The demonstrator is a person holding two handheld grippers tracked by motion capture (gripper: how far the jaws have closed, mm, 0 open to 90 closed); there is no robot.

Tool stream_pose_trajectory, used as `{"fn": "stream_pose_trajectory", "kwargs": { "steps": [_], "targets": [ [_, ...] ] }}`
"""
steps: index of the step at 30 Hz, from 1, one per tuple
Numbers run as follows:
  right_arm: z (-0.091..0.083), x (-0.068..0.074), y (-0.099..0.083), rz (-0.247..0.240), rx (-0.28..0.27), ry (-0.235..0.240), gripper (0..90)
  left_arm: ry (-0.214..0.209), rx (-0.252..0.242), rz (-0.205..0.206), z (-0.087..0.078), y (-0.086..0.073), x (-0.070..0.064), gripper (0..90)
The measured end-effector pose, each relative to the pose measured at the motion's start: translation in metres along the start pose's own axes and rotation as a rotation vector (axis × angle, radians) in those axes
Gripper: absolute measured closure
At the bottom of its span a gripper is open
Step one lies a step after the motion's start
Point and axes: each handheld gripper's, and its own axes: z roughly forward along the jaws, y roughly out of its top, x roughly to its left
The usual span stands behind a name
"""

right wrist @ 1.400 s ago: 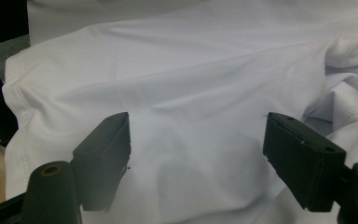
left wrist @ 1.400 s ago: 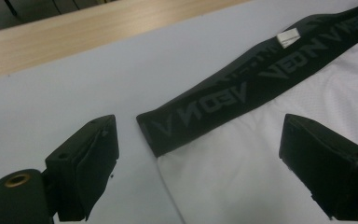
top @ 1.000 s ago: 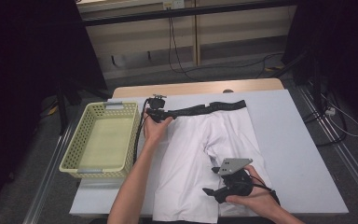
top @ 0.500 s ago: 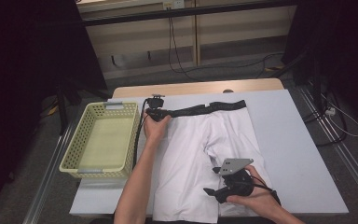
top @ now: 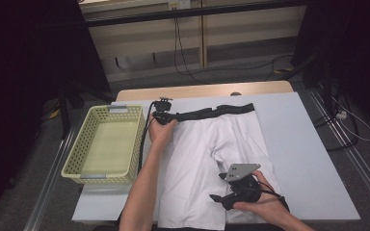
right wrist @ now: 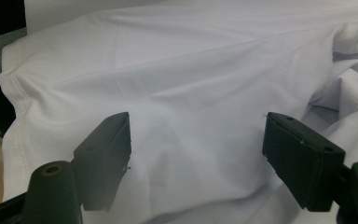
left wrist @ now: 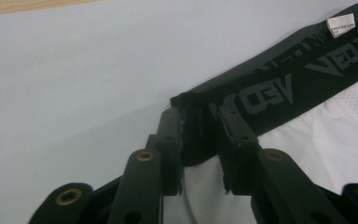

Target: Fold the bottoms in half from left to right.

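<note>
White shorts [top: 197,163] with a black lettered waistband [top: 214,112] lie flat on the pale table, legs towards the person. My left gripper [top: 162,117] is at the waistband's left end; in the left gripper view my left gripper [left wrist: 200,127] is shut on that band end [left wrist: 193,140], with a white label [left wrist: 341,24] farther along the band. My right gripper [top: 218,198] hovers over the right leg near the hem. In the right gripper view, my right gripper [right wrist: 198,135] stands open above smooth white fabric [right wrist: 191,79], with nothing between the jaws.
A pale yellow lattice basket [top: 79,166] with nothing in it stands at the table's left side, close beside my left forearm. A black cable [top: 143,139] trails along the basket's right wall. The table's wooden far edge [top: 202,90] lies behind the waistband.
</note>
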Motion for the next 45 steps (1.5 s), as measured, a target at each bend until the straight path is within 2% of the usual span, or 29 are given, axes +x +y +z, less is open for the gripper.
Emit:
{"fn": "stream_pose_trajectory", "kwargs": {
  "steps": [2,3,5,6,9,14,18,22,26,28,32,36,39,40,42,45],
  "targets": [
    [0.0,0.001,0.0,-0.002,0.0,0.004,23.2,-0.009,0.008,-0.003,-0.001,0.0,0.0,77.1],
    [0.0,0.001,0.0,-0.002,0.0,0.003,23.1,-0.021,0.008,-0.011,-0.001,0.0,0.0,82.8],
    [0.0,0.001,0.001,-0.003,0.0,0.006,23.0,0.008,-0.002,-0.011,-0.003,0.0,-0.003,85.5],
    [0.001,0.001,0.001,-0.001,-0.002,0.007,23.0,0.016,0.0,-0.015,-0.002,0.001,-0.005,85.9],
    [0.001,0.0,0.002,0.003,-0.003,0.004,22.7,-0.013,-0.012,-0.011,-0.005,0.008,-0.007,86.2],
    [0.001,0.004,0.007,0.01,-0.016,-0.003,21.5,-0.012,-0.054,0.035,-0.022,0.026,-0.009,86.1],
    [0.005,0.009,0.011,0.002,-0.007,-0.019,19.9,-0.016,-0.07,0.035,-0.033,0.035,-0.008,86.2],
    [0.009,0.013,0.018,-0.006,0.007,-0.049,19.0,-0.013,-0.064,0.043,-0.037,0.035,-0.006,86.1],
    [0.019,0.02,0.032,0.0,0.009,-0.032,11.7,-0.029,-0.065,0.039,-0.037,0.032,-0.005,86.0],
    [0.027,0.025,0.042,0.007,0.048,-0.053,10.7,-0.038,-0.077,0.037,-0.038,0.031,-0.006,86.0],
    [0.042,0.036,0.058,-0.007,0.056,-0.026,17.9,-0.046,-0.086,0.041,-0.043,0.028,-0.005,86.0],
    [0.061,0.046,0.072,-0.015,0.079,0.048,32.2,-0.046,-0.082,0.044,-0.043,0.026,-0.004,86.0],
    [0.077,0.055,0.076,-0.049,0.1,0.084,43.7,-0.061,-0.085,0.042,-0.042,0.025,-0.003,85.9],
    [0.082,0.059,0.077,-0.046,0.11,0.098,45.2,-0.061,-0.084,0.043,-0.042,0.025,-0.003,85.9],
    [0.091,0.066,0.076,-0.069,0.124,0.104,48.8,-0.065,-0.083,0.042,-0.043,0.024,-0.001,85.9],
    [0.098,0.073,0.081,-0.077,0.112,0.14,53.4,-0.062,-0.08,0.034,-0.042,0.022,0.001,85.8]
  ]
}}
